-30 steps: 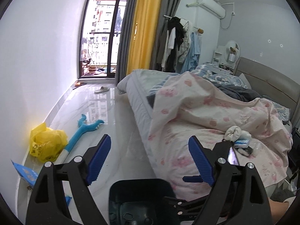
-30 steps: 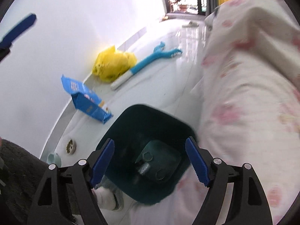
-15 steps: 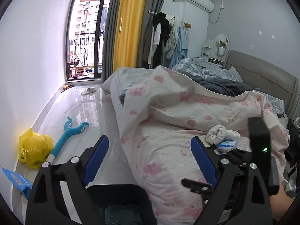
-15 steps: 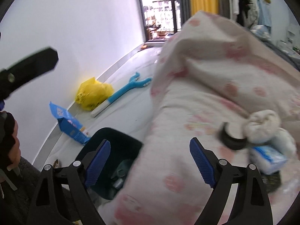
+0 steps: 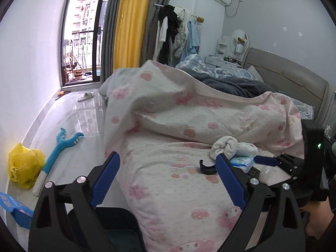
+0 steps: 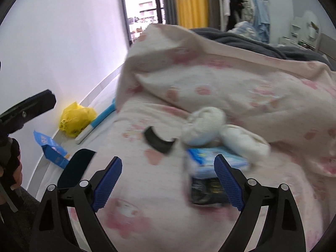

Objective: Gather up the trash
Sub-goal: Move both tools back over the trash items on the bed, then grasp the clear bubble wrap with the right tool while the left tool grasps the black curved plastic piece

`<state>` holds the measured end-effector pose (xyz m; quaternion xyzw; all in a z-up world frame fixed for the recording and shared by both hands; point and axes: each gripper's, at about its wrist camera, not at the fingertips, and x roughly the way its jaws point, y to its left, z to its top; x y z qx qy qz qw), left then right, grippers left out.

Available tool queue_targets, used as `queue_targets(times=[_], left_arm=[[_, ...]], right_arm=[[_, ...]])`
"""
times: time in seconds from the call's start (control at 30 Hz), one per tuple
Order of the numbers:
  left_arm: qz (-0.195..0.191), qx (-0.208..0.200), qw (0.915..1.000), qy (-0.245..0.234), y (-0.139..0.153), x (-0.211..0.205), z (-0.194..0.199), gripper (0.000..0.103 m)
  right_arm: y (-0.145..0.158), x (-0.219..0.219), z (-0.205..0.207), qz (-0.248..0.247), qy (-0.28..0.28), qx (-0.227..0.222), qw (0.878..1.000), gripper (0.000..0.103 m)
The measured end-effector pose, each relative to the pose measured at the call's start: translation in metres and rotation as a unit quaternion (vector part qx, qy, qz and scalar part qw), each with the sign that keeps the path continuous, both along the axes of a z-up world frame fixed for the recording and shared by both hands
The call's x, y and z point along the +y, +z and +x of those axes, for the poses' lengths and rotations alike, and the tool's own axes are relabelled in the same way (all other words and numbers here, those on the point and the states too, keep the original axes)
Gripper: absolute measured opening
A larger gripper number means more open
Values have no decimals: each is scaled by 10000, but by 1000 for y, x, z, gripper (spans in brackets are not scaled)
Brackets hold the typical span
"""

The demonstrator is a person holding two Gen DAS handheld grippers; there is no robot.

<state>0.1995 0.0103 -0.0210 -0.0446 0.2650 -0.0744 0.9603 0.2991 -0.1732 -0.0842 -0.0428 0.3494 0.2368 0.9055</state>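
Observation:
A small pile of trash lies on the pink-patterned quilt: a black curved piece, white rolled socks or cloth, a blue-white tissue pack and a dark wrapper. My right gripper is open and empty just before the pile. My left gripper is open and empty above the dark bin beside the bed. The black piece and white cloth also show in the left wrist view, with the right gripper's body at the right.
On the floor by the white wall lie a yellow plastic bag, a blue long-handled brush and a blue carton. A slipper lies near the balcony door. The bed's headboard is at the right.
Both grippers have risen and swung right from the bin and floor toward the bed. The right gripper has come close to the trash pile on the quilt. Both stay open.

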Motion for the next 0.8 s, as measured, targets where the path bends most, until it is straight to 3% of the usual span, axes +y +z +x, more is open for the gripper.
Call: queue_targets(times=[0.4, 0.8], left_arm=[[100, 264, 9994, -193, -27, -43, 28, 94], [64, 531, 9979, -366, -56, -76, 54, 94]], right_arm=[[-14, -67, 11, -22, -479, 112, 9988, 91], [-27, -95, 11, -131, -511, 187, 9984, 91]])
